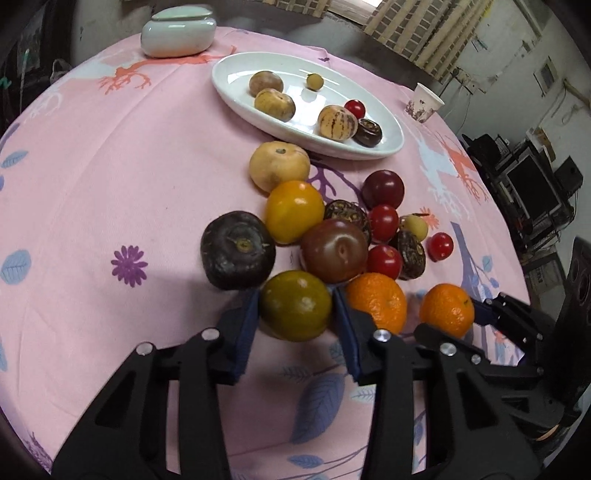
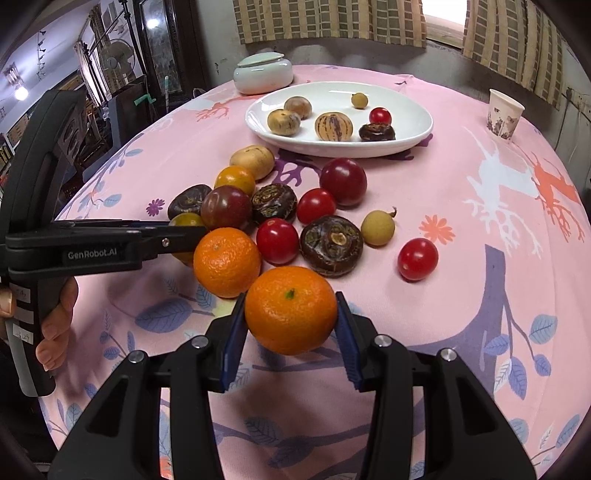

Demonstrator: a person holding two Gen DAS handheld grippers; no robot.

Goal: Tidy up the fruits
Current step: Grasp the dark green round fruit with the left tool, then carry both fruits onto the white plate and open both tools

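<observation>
A green-yellow mandarin (image 1: pixel 295 304) sits at the near edge of the fruit pile, and my left gripper (image 1: pixel 295 295) is shut on it, blue pads against both sides. From the right wrist view, this gripper (image 2: pixel 184 232) reaches in from the left. My right gripper (image 2: pixel 291 295) is shut on an orange mandarin (image 2: pixel 291 310), also visible in the left wrist view (image 1: pixel 447 310). A second orange mandarin (image 1: pixel 376 301) lies between the two. Behind them lie loose tomatoes, dark water chestnuts and pale fruits. The white oval plate (image 1: pixel 388 147) farther back holds several fruits.
A pale lidded ceramic jar (image 1: pixel 179 33) stands at the far side of the pink flowered tablecloth. A paper cup (image 1: pixel 424 101) stands far right near the table's edge. A person's hand (image 2: pixel 55 314) grips the left gripper's handle. Bare cloth lies left of the pile.
</observation>
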